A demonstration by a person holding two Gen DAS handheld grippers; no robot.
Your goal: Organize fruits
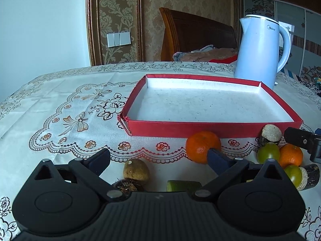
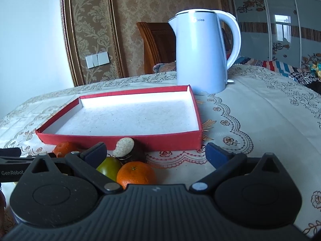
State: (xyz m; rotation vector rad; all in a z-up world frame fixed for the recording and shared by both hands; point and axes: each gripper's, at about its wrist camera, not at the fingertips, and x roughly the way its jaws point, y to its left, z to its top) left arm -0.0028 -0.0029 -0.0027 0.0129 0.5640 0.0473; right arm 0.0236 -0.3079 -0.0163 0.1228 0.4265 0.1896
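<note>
Two grippers, both spread wide and holding nothing: left gripper (image 1: 158, 156), right gripper (image 2: 156, 150). The fruits sit on the tablecloth (image 1: 60, 92) before the red tray (image 1: 200, 129); an orange (image 1: 202, 145) is partly hidden behind a blue fingertip (image 1: 215, 157), and a green piece (image 1: 183, 185) is cut off by the gripper body. A kettle (image 2: 200, 54) stands behind.

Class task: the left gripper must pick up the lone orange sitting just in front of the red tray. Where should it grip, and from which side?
Grip the orange across its widest middle, coming from the near side, since the tray wall blocks the far side. It is round, so the open left gripper should straddle it evenly.
</note>
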